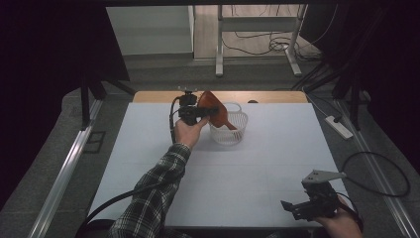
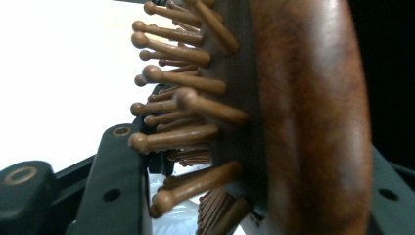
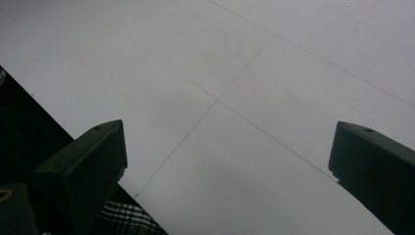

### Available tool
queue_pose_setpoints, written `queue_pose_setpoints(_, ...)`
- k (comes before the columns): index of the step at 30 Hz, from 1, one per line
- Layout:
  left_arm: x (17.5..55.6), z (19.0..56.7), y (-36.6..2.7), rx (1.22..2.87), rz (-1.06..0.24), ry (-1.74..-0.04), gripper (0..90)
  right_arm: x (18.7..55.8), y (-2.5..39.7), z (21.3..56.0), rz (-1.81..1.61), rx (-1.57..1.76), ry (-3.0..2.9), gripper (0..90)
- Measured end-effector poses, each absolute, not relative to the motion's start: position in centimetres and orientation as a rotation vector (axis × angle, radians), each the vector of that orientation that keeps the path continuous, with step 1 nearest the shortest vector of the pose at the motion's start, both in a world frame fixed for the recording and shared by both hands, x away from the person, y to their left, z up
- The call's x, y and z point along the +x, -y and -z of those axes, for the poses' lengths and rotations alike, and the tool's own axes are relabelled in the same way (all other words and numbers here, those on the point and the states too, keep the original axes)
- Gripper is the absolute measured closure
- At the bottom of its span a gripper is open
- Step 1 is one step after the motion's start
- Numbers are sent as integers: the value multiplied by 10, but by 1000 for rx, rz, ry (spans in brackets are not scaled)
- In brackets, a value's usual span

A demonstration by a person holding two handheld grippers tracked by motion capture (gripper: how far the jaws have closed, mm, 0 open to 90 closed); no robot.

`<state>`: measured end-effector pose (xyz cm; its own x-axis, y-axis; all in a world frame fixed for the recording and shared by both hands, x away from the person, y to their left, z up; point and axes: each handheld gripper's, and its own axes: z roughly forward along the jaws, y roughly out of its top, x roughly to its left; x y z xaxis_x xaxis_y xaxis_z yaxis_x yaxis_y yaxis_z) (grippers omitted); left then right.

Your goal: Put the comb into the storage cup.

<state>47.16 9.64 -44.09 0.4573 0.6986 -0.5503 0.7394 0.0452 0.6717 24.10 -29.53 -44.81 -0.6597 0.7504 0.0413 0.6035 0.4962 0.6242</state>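
Note:
A brown wooden hairbrush (image 1: pixel 214 108) is held over a white mesh basket (image 1: pixel 231 135) at the far middle of the table, its handle slanting down into the basket. My left gripper (image 1: pixel 197 112) is shut on the brush head. In the left gripper view the brush (image 2: pixel 303 127) stands between the jaws, its round-tipped wooden bristles (image 2: pixel 176 98) pointing left. My right gripper (image 1: pixel 301 206) rests at the table's near right corner, open, with nothing between its jaws. In the right gripper view my right gripper (image 3: pixel 227 166) looks down on the bare white tabletop (image 3: pixel 254 73).
The white table surface (image 1: pixel 247 168) spreads between the basket and the near edge. A wooden strip (image 1: pixel 277 96) borders the far edge. A power strip (image 1: pixel 339 126) and cables lie on the floor at the right. A plaid sleeve (image 1: pixel 153 198) reaches in from the bottom left.

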Motion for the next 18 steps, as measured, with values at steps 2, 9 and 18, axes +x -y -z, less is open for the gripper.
queue_pose_setpoints(2, 472, 442, -98, 1669, 46, -1267, 475, 241, 295, 448, -904, 1156, -2505, 10)
queue_pose_setpoints(9, 473, 445, -100, 1671, 37, -1278, 431, 241, 294, 448, -894, 1157, -2510, 11)
queue_pose_setpoints(18, 474, 445, -99, 1687, 6, -1278, 396, 241, 294, 449, -890, 1153, -2514, 11)
